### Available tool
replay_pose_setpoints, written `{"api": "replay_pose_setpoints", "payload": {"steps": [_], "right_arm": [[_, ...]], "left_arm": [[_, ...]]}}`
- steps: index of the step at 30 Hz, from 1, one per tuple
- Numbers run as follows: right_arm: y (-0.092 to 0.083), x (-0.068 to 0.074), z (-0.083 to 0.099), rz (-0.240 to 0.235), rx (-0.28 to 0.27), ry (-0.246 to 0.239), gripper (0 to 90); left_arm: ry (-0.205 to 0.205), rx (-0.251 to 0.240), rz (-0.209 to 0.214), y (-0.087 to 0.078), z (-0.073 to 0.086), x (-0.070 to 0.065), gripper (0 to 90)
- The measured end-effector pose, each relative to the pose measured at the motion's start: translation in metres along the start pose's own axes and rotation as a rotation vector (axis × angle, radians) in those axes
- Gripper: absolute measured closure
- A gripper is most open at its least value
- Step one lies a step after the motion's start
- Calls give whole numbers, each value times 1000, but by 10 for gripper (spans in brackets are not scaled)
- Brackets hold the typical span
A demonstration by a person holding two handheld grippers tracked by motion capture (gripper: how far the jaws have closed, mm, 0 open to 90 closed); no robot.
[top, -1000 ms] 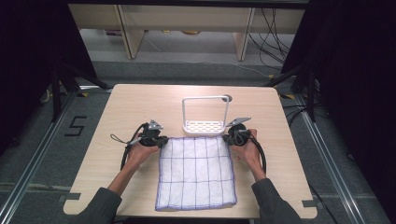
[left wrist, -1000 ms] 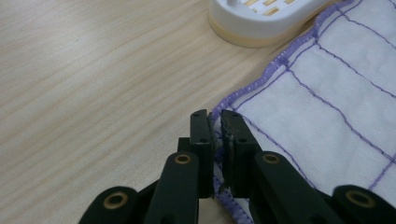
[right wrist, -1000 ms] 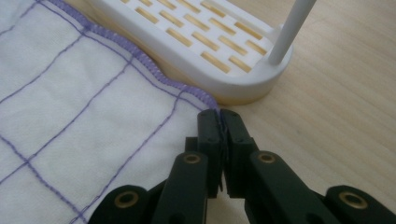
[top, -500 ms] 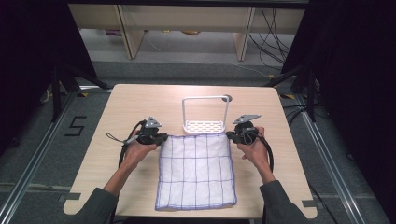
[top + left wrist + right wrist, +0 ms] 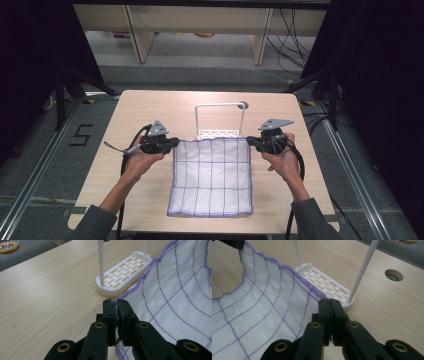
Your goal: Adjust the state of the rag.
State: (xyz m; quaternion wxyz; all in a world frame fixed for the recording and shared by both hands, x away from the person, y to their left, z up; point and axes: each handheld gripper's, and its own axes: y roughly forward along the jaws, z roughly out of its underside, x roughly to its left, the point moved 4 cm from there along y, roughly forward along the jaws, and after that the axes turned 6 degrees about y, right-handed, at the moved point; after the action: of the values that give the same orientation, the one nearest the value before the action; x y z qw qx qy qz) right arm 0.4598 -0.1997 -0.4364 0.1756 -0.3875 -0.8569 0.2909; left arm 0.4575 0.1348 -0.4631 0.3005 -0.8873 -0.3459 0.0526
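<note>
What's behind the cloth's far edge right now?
The white rack stands just behind the checked cloth, whose far corners the left gripper and right gripper pinch and hold raised. The lifted edge covers part of the rack's slotted base; its hoop rises above.

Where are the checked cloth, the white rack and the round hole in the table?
checked cloth (image 5: 212, 175), high view, middle of the fabric.
white rack (image 5: 122, 276), left gripper view, slotted base.
round hole (image 5: 394, 275), right gripper view, its dark opening.

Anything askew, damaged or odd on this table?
Nothing stands out. The white cloth with purple grid lines is intact, its two far corners pinched and raised by the left hand-held gripper and right hand-held gripper. The white rack stands upright.
</note>
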Motion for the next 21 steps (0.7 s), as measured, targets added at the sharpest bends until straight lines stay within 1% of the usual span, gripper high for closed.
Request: {"api": "replay_pose_setpoints", "payload": {"steps": [1, 2, 3, 4, 5, 6, 7, 8, 9, 10, 11, 12, 13, 14, 15, 16, 17, 18, 19, 20, 21], "right_arm": [[-4, 2, 2, -5, -14, -14, 888], [-11, 8, 7, -19, -6, 7, 888], [-11, 8, 7, -19, -6, 7, 888], [-18, 14, 12, -30, -23, -21, 889], [-18, 14, 12, -30, -23, -21, 889], [-25, 19, 18, -40, -32, -28, 888], [-25, 19, 18, -40, -32, -28, 888], [-27, 21, 21, -52, -36, -26, 888], [-33, 28, 29, -74, -36, -41, 888], [-36, 31, 33, -74, -35, -67, 888], [-38, 36, 38, -68, -22, -33, 888], [-40, 37, 44, -74, -26, -68, 888], [-40, 37, 44, -74, -26, -68, 888], [-43, 40, 49, -80, -15, -57, 888], [-45, 42, 54, -78, -20, -65, 888], [-48, 47, 64, -98, -15, -70, 888], [-48, 47, 64, -98, -15, -70, 888], [-50, 52, 73, -112, 2, -55, 888], [-50, 53, 76, -112, -1, -62, 888], [-50, 53, 76, -112, -1, -62, 888], [-51, 56, 84, -118, 10, -55, 888]], "left_arm": [[10, -5, 1, -4, 2, -4, 850], [29, -13, 9, -11, 5, -8, 850], [29, -13, 9, -11, 5, -8, 850], [34, -19, 14, -16, 9, -13, 851], [47, -9, 15, -22, 12, -16, 851], [38, -26, 26, -25, 14, -20, 851], [50, -26, 35, -28, 16, -22, 851], [42, -41, 43, -32, 19, -29, 851], [56, -41, 46, -35, 21, -33, 851], [90, -28, 59, -42, 25, -41, 851], [104, -29, 61, -46, 27, -49, 851], [125, -24, 71, -49, 30, -53, 851], [125, -24, 71, -49, 30, -53, 851], [127, -26, 80, -51, 34, -58, 851], [134, -24, 81, -53, 39, -62, 850], [134, -15, 90, -55, 44, -66, 850], [133, -17, 96, -57, 49, -70, 850], [125, -11, 111, -59, 56, -77, 851], [125, -11, 111, -59, 56, -77, 850], [121, -12, 120, -59, 61, -83, 850], [123, -9, 130, -59, 69, -91, 850]]}}
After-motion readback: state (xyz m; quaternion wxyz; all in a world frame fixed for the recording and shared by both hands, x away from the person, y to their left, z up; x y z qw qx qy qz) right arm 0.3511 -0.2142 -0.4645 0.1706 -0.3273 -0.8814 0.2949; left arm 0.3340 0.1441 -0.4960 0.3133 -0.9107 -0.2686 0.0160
